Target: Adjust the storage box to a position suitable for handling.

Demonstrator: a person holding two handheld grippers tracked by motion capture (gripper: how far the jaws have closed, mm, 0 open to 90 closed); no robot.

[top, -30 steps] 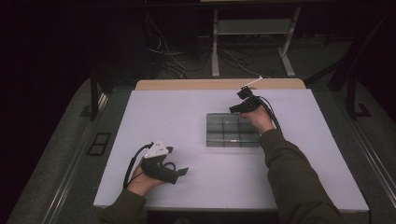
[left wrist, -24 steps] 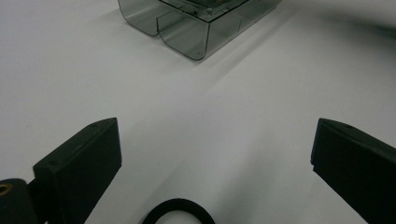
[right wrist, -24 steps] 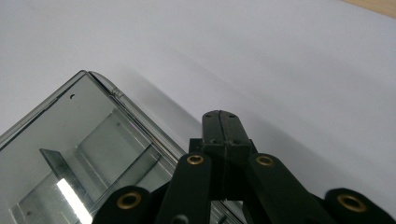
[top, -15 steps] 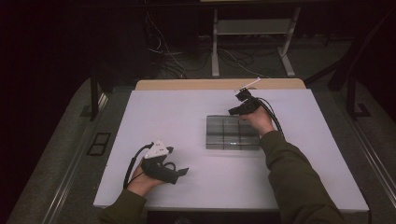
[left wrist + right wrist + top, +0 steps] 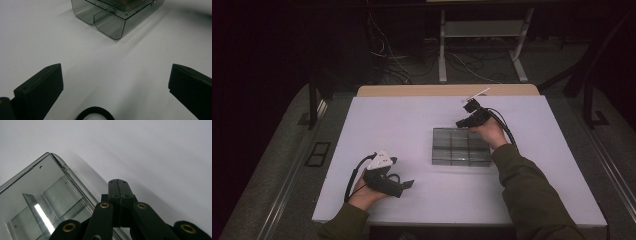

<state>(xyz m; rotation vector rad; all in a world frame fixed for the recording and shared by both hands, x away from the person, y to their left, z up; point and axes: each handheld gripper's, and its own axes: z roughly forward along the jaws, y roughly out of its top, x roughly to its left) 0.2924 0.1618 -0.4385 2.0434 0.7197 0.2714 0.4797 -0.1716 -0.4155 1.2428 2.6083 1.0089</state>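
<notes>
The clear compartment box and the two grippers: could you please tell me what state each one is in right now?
Clear compartment box: lid closed, flat on the white table, dividers visible through it.
Left gripper: jaws wide open, holding nothing, low over the table short of the box.
Right gripper: jaws shut together, nothing between them, at the box's far edge.

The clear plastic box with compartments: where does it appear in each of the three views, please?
High view: clear box right of centre, under the right gripper.
Left gripper view: top centre, beyond the open jaws.
Right gripper view: lower left, beside the shut jaws.
Shared landmark: the white table.
</notes>
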